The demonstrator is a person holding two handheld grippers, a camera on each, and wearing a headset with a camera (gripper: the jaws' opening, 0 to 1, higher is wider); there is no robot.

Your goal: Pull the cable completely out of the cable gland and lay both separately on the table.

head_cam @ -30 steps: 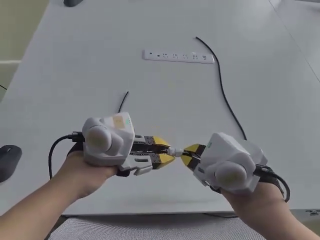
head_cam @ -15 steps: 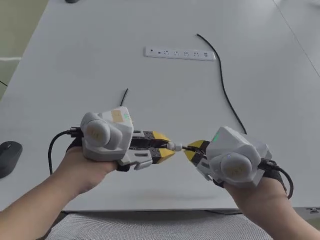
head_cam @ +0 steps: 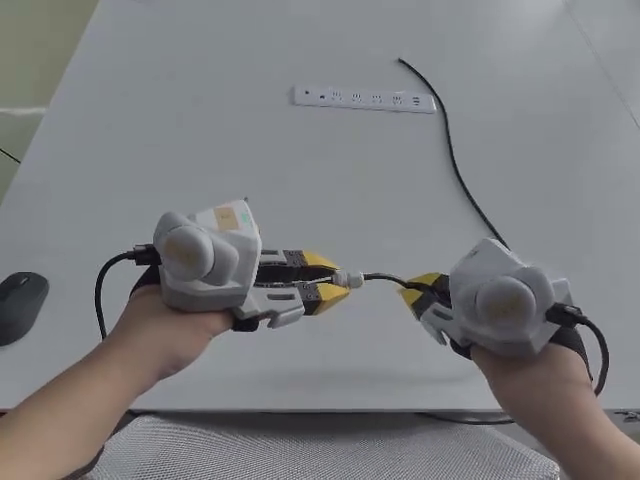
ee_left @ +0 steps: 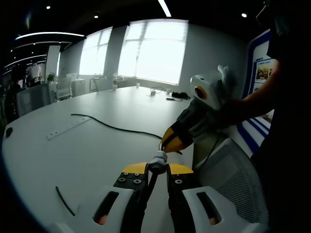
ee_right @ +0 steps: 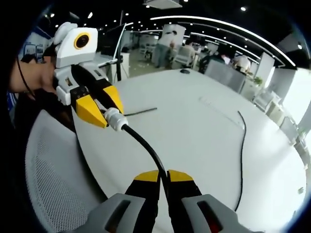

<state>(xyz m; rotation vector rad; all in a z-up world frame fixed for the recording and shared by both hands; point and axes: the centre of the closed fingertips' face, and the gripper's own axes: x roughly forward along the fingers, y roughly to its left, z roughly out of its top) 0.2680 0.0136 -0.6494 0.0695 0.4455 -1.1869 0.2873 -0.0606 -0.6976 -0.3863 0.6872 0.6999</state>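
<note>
**Cable drawn taut between two grippers above the table edge**

The white table [head_cam: 200, 120] lies below the work. A white power strip [head_cam: 365, 98] sits far back on it, and a long black cord [head_cam: 455, 165] trails from there toward the near edge. Both are well apart from the job. A dark mouse [head_cam: 18, 305] rests at the left edge.

Both grippers are held in the air over the near edge, tips facing each other, which sets up a straight pull along the cable's own line.

- **Left gripper:** The left gripper [head_cam: 335, 282] has its yellow-tipped jaws closed narrow on the cable gland [head_cam: 350, 279], apparently to anchor it. In the left gripper view the pale gland [ee_left: 157, 159] sits right at the jaw tips.
- **Right gripper:** The right gripper [head_cam: 415, 288] pinches the black cable [head_cam: 385, 278] a little way out from the gland, with its jaws nearly together.

In the right gripper view the cable [ee_right: 146, 145] runs from those jaws up into the gland [ee_right: 113, 119], so it is not yet free. Neither part is on the table. Judging by this, the extraction is under way and laying the two down comes after.
</note>
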